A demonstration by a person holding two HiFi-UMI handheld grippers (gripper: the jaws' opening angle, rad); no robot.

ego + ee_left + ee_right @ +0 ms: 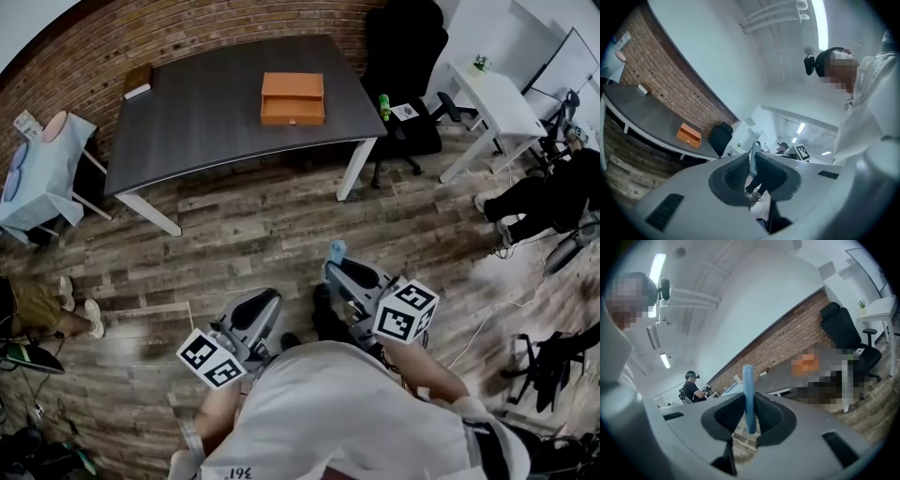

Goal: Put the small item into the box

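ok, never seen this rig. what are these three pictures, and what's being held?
No robot here: a person holds tongs in each hand. The head view looks down from the person's head at both tools, the floor and a dark table ahead with an orange box on it. The other two views come from cameras riding on each tool, looking along its tongs. The left tongs stand slightly apart with nothing between them. The right tongs are closed on a flat blue item, not yet at the box.
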